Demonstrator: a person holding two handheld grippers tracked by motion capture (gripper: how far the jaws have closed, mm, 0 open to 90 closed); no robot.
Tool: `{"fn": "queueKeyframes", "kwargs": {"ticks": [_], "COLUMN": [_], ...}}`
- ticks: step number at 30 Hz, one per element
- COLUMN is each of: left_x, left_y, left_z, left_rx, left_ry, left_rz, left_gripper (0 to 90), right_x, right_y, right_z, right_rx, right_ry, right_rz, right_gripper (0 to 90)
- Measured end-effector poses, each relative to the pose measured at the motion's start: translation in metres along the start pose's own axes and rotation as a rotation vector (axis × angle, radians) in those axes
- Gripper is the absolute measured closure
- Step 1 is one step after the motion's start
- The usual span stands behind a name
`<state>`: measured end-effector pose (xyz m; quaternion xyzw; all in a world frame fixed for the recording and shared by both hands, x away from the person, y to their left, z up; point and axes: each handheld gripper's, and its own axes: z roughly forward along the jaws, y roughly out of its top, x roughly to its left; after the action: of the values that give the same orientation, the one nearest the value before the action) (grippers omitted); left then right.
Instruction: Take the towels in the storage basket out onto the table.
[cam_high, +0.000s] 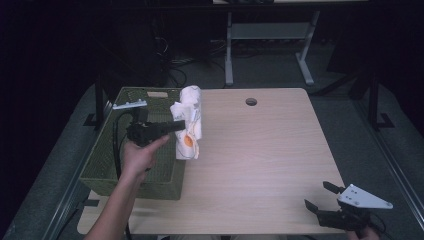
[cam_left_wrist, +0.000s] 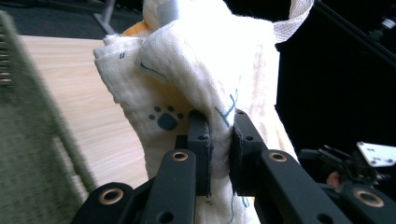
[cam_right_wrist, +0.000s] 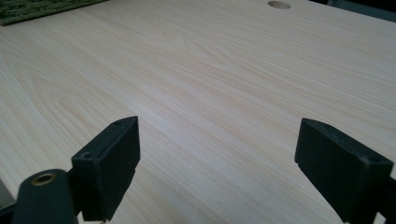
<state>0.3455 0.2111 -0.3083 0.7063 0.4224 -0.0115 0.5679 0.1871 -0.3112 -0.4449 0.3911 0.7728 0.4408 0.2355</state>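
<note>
A white cloth (cam_high: 189, 122) with blue paw prints and an orange patch hangs in the air at the left of the table, beside the green basket (cam_high: 105, 165). My left gripper (cam_high: 176, 125) is shut on it; in the left gripper view the cloth (cam_left_wrist: 187, 79) is pinched between the two black pads (cam_left_wrist: 200, 144) and drapes over them. My right gripper (cam_high: 319, 196) hovers open over the table's front right corner. In the right gripper view its jaws stand wide apart around the gripper's midpoint (cam_right_wrist: 217, 158), with bare wood between them.
The light wooden table (cam_high: 260, 150) has a round cable hole (cam_high: 251, 102) near its far edge. The woven green basket fills the left side, its corner (cam_right_wrist: 37, 9) seen in the right gripper view. Beyond the table stand desk legs and cables on a dark floor.
</note>
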Motion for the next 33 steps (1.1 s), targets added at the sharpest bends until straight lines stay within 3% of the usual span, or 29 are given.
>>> {"fn": "queueKeyframes", "kwargs": {"ticks": [20, 33], "left_x": [-0.024, -0.032], "left_y": [-0.003, -0.011], "left_z": [0.047, 0.077], "left_rx": [0.061, 0.108], "left_ry": [-0.046, -0.079], "left_rz": [0.037, 0.049], "left_gripper": [80.8, 80.0], "right_x": [0.0, 0.001], "right_y": [0.002, 0.003], "right_z": [-0.002, -0.003], "right_rx": [-0.018, -0.022], "right_ry": [0.007, 0.012], "right_rz": [-0.008, -0.003], "right_gripper": [13.8, 13.8]}}
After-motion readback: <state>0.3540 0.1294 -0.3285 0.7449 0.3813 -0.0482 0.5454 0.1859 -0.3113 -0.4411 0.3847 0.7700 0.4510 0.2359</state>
